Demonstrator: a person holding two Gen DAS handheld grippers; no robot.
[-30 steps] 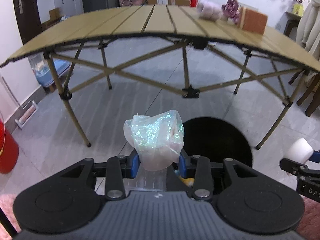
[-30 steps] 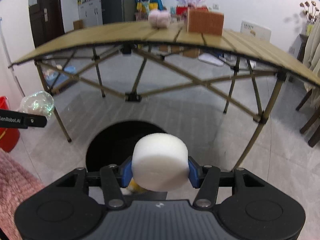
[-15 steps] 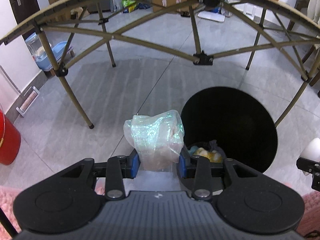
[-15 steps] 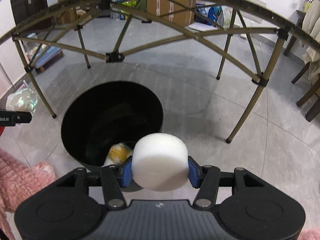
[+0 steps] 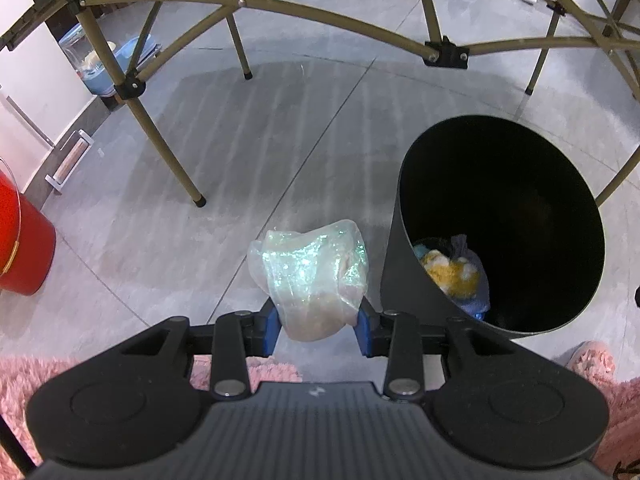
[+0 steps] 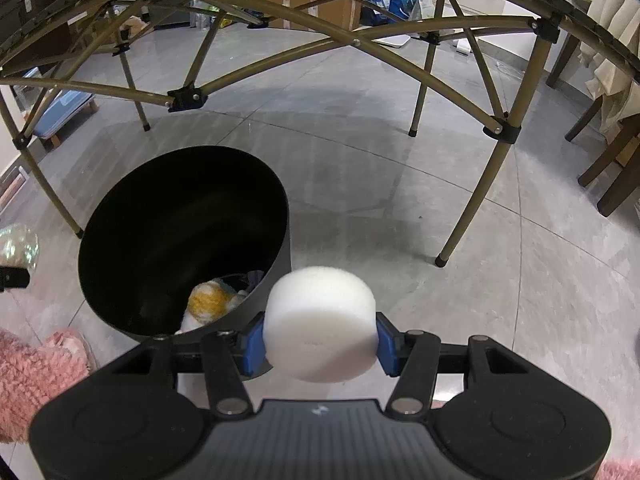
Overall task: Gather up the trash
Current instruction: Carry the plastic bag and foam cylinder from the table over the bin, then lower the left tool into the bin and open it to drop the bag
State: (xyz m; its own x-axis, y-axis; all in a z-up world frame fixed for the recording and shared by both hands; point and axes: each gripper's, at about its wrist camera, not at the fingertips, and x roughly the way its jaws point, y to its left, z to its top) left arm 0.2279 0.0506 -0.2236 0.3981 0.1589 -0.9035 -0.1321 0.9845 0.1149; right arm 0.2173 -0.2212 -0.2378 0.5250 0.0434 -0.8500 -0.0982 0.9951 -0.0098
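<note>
My left gripper (image 5: pixel 318 330) is shut on a crumpled iridescent plastic wrapper (image 5: pixel 310 276), held above the floor just left of a black round trash bin (image 5: pixel 404 184). The bin holds yellow and blue rubbish (image 5: pixel 452 272) at its bottom. My right gripper (image 6: pixel 320 346) is shut on a white foam cylinder (image 6: pixel 320 322), just right of the same bin (image 6: pixel 276 280) near its rim. At the left edge of the right wrist view the wrapper (image 6: pixel 18 248) shows again.
A folding table's tan legs and cross-braces (image 5: pixel 168 148) (image 6: pixel 472 216) stand on the grey tile floor behind the bin. A red bucket (image 5: pixel 20 248) sits at the left. Pink fluffy slippers (image 6: pixel 36 368) lie near the bin. Wooden chair legs (image 6: pixel 612 176) stand far right.
Both grippers have sunk and tipped downward with their loads. The tabletop has left both views and the bin's inside, with rubbish at the bottom, has come into sight and grown larger.
</note>
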